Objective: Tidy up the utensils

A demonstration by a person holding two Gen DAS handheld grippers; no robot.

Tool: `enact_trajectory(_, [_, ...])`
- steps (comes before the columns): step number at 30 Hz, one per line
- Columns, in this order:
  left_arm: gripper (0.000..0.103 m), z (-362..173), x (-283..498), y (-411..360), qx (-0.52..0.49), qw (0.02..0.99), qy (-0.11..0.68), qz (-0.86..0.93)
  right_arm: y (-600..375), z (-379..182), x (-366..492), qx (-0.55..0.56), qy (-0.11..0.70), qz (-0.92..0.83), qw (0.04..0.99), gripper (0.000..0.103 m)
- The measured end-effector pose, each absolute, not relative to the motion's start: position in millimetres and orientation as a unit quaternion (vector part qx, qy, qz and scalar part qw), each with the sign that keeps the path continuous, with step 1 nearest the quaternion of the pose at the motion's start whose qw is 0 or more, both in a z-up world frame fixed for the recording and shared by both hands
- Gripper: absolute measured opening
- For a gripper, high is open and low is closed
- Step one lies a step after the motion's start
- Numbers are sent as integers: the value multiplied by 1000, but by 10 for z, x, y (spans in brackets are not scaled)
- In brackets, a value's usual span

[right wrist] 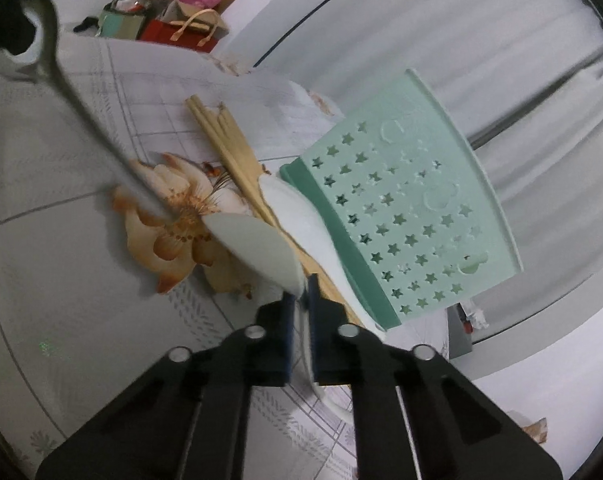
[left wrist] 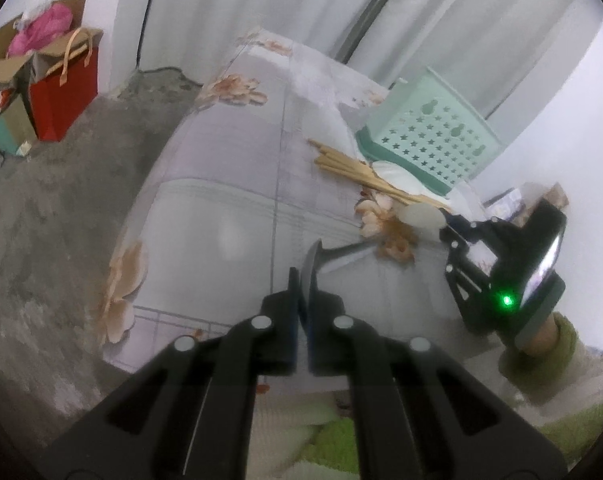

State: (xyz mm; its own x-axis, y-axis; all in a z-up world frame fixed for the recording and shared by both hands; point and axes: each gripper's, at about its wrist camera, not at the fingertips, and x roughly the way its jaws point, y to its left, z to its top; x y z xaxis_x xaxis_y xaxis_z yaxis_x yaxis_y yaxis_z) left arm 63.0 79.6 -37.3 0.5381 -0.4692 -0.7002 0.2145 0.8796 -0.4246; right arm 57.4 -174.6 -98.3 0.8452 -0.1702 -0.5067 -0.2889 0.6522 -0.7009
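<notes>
Closest in, the left gripper (left wrist: 301, 292) has its pads pressed together on the bowl of a metal spoon (left wrist: 333, 254), whose handle runs out toward the flower print on the tablecloth (left wrist: 205, 216). Just beyond, the right gripper (right wrist: 300, 300) is clamped on a white ceramic spoon (right wrist: 257, 246), lifted a little over the same flower. Beside that spoon lies a second white spoon (right wrist: 301, 216) across a bundle of wooden chopsticks (right wrist: 221, 140). Past them, touching the spoon's edge, stands the mint-green star-punched utensil holder (right wrist: 413, 204), tilted, and behind it a pale curtain (left wrist: 261, 0)
</notes>
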Motion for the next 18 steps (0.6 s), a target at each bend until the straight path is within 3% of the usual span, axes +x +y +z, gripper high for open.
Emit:
enact_trajectory(9, [1, 147, 467, 912, -154, 890, 377, -206, -2124, -571, 576, -280, 284, 25, 917, 4])
enact_trajectory(18, [1, 972, 935, 630, -122, 928, 270, -227, -2770, -153, 587, -95, 274, 16, 957, 4])
